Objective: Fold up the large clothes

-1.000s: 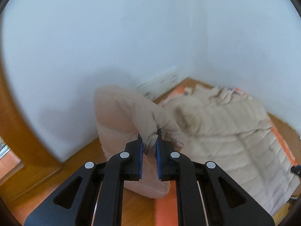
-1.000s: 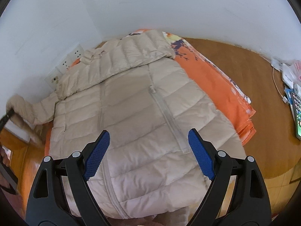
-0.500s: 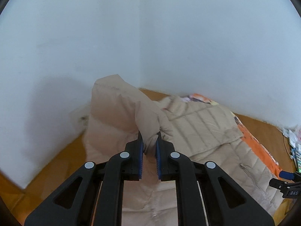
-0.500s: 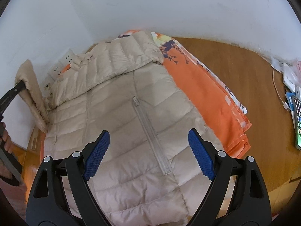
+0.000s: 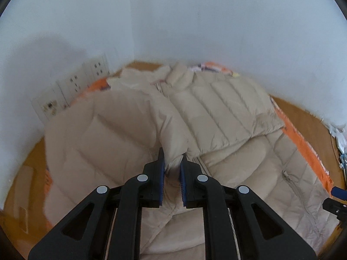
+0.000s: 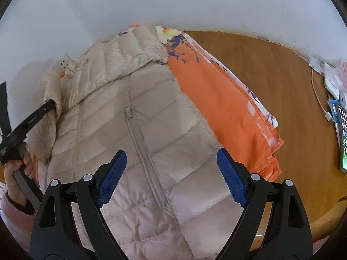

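Observation:
A beige quilted down jacket [image 6: 151,108] lies front up, zipper closed, on an orange floral cloth [image 6: 216,91] on the wooden floor. In the left wrist view its sleeve [image 5: 171,130] is drawn in over the jacket body [image 5: 227,112]. My left gripper [image 5: 172,162] still pinches the sleeve cuff between its blue pads, and its jaws are opening. The right wrist view shows that left gripper [image 6: 46,106] at the jacket's left edge, held by a hand [image 6: 15,173]. My right gripper [image 6: 171,151] hovers open above the jacket's lower front with nothing between its fingers.
White walls meet in a corner just behind the jacket, with wall sockets [image 5: 71,86] low on the left one. A phone [image 6: 343,134], cable and white chargers lie on the floor at the far right. Bare wooden floor shows to the right of the orange cloth.
My left gripper has swung the lifted sleeve down and inward, from beside the wall onto the jacket. My right gripper has drifted slightly toward the jacket's hem, still open.

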A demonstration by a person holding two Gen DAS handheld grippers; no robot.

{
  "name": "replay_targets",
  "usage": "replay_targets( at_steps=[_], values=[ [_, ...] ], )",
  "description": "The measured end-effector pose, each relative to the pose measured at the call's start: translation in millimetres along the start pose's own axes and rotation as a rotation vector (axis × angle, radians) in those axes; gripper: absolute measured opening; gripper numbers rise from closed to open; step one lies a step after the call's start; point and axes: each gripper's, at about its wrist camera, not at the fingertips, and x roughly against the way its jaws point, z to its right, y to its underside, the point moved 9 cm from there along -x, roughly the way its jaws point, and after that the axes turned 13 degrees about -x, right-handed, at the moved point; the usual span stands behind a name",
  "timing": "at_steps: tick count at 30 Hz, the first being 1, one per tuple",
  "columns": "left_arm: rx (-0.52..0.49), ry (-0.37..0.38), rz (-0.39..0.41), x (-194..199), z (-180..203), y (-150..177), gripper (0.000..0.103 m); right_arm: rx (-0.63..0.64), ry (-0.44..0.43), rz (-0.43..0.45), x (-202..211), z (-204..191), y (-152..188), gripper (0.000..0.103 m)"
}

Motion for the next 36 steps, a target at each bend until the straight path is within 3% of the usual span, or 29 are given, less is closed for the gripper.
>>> replay_targets(
  at_steps=[2,5,7,8,12,17,22,36],
  values=[
    [0.012,0.026,-0.026,-9.1,5.1,6.9,0.019,0.002,0.008,-0.002,-0.9,3.7,0.2,0.085],
    [0.011,0.054,-0.038,-15.0,14.3,10.7,0.041,-0.003,0.016,-0.007,-3.3,9.4,1.6,0.085],
    [-0.002,0.087,-0.026,-11.0,25.2,9.8,0.061,-0.015,0.02,-0.007,-4.5,14.6,1.9,0.085],
    [-0.015,0.094,-0.02,-9.0,29.0,9.1,0.064,-0.02,0.021,-0.005,-4.8,16.6,1.8,0.085],
    [-0.073,0.108,-0.028,1.3,46.6,9.6,0.065,-0.051,0.016,0.006,-3.0,22.0,1.5,0.085],
    [-0.07,0.155,-0.034,21.3,52.5,10.7,0.068,-0.061,0.014,0.026,3.2,19.4,3.4,0.085],
    [-0.083,0.154,-0.057,37.0,48.3,15.9,0.068,-0.059,0.004,0.041,6.9,9.7,9.7,0.085],
    [-0.013,0.094,-0.12,77.7,-24.8,50.7,0.068,0.025,-0.032,0.074,16.9,-54.0,31.9,0.085]
  ],
)
